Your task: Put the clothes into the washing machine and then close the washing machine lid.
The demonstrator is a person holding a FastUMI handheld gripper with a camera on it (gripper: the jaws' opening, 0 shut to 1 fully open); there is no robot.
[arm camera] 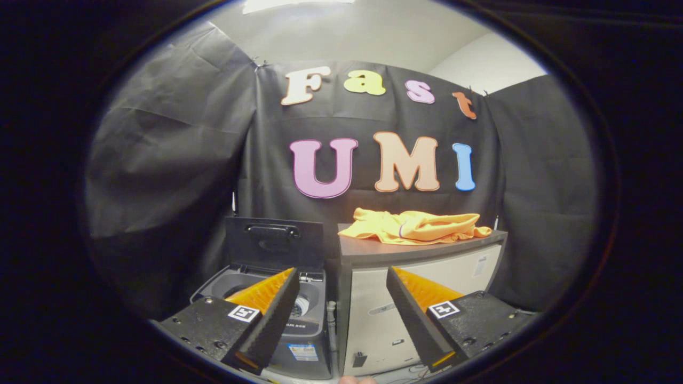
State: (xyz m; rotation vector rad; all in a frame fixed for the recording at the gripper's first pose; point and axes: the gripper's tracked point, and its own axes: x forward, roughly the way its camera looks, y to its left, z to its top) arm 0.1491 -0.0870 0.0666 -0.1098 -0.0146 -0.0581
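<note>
1. Gripper view: the gripper (341,290) is held level, and its two fingers are spread wide apart with nothing between them; the jaws are released.
2. Landmark for all positions below: the small cabinet (427,288), a pale-fronted unit with a dark flat top, standing against the black cloth wall (160,160).
3. Clothes: an orange garment (413,226) lies crumpled on the cabinet top, toward its rear edge and near the wall. It is well beyond the fingertips and touches neither finger. A thin dark stripe shows on one fold of it.
4. Washing machine (299,320): a small grey top-loading unit stands just beside the cabinet, on the cabinet's left. Its body sits lower than the cabinet top.
5. Washing machine lid (274,242): the dark lid stands raised, roughly upright, at the rear of the machine, with a moulded handle near its upper edge. The lid's upper edge comes to about the height of the cabinet top.
6. Drum opening (304,304): the round opening faces upward below the raised lid. The left finger (272,314) partly covers it, so the contents of the drum cannot be determined.
7. Right finger (413,314): this finger lies in front of the cabinet's pale front panel, below the garment.
8. Small labels show on the cabinet front and on the lower front of the washing machine; they are too small to tell apart.
</note>
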